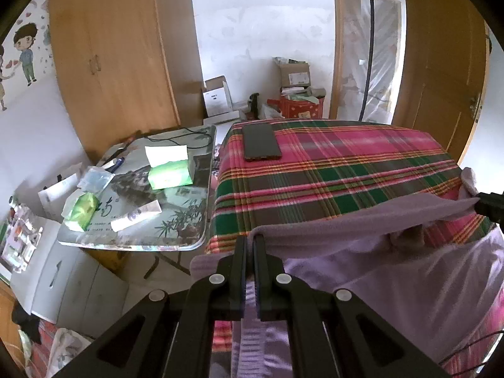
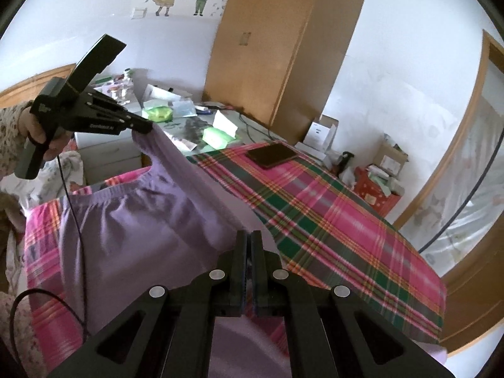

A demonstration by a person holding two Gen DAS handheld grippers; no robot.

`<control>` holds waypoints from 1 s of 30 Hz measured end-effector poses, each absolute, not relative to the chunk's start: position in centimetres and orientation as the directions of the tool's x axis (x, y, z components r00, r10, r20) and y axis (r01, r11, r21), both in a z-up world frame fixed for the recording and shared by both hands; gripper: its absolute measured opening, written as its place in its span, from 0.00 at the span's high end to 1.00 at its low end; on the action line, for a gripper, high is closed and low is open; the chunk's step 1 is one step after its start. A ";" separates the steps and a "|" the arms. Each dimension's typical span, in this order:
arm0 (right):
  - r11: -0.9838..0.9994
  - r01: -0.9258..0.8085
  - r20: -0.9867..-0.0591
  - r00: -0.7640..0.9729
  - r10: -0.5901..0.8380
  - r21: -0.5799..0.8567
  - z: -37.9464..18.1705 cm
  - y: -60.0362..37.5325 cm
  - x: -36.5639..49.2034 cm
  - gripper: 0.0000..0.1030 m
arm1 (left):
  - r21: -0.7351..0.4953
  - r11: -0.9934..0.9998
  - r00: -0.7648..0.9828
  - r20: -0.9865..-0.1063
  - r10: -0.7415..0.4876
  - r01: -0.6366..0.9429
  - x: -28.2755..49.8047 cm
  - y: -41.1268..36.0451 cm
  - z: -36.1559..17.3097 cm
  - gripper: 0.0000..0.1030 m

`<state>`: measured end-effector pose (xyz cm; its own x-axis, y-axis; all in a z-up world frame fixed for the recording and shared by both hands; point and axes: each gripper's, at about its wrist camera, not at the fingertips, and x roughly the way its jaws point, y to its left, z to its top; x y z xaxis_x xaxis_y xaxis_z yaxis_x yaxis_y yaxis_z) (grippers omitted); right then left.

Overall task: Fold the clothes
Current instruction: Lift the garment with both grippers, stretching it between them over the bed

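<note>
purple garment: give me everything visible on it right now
The purple garment looks like soft, matte knit, lavender, with a gathered elastic-looking band along one edge. One edge is lifted and stretched between the left gripper and the right gripper, both shut on it. The rest drapes down, creased, onto the plaid cloth. The phone beyond does not touch it.

Phone (image 1: 260,142) on bed (image 1: 346,170), garment (image 2: 141,220) nearer – table (image 1: 176,233) left
</note>
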<state>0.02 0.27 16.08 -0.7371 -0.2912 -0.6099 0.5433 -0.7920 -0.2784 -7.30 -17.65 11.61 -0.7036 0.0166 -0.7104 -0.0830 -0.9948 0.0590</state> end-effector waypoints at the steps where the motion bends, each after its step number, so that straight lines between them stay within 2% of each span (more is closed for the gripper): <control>1: -0.792 0.544 -0.611 -0.736 -0.292 -0.278 16.1 0.2 0.5 0.98 | 0.057 -0.995 -0.704 -0.710 0.018 -0.083 -6.8 -17.7 11.7 0.96; 30: -0.782 0.564 -0.654 -0.701 -0.285 -0.264 11.7 -1.9 11.7 0.98 | -0.004 -0.995 -0.669 -0.740 0.072 -0.103 3.5 -17.8 7.6 0.96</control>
